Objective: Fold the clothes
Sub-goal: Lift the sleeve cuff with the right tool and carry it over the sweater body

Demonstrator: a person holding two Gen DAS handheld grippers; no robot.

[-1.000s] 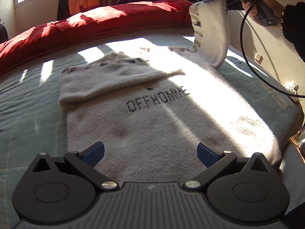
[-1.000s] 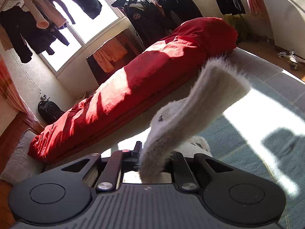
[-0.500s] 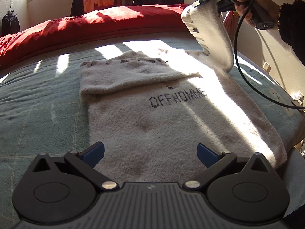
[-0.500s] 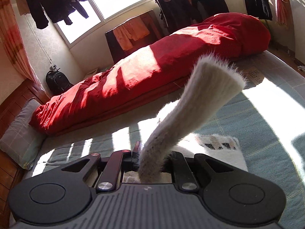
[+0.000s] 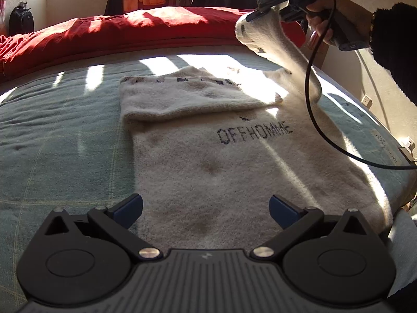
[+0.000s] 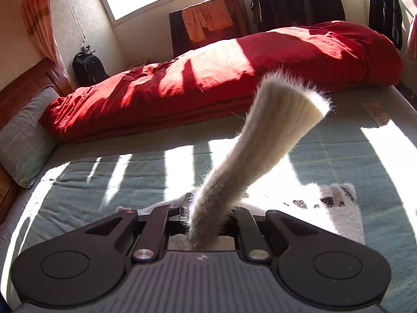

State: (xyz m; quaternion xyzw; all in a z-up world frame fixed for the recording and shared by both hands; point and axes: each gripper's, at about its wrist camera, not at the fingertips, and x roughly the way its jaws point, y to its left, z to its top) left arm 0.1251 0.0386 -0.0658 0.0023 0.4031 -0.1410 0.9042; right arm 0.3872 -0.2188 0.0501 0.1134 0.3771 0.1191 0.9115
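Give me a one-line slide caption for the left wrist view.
Open left gripper hovers over fuzzy cream sweater on green bedspread; right gripper lifts one sleeve.

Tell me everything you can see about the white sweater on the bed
The sweater is a fuzzy, cream-white knit with dark "OFFHOMME" lettering and a band of dark pattern near its far end. Its body lies flat on the green bed cover, half in sunlight. One sleeve is already folded across the body. The other sleeve is lifted off the bed, its ribbed cuff clamped in the right gripper. The left gripper is open above the near hem, apparently not touching it.
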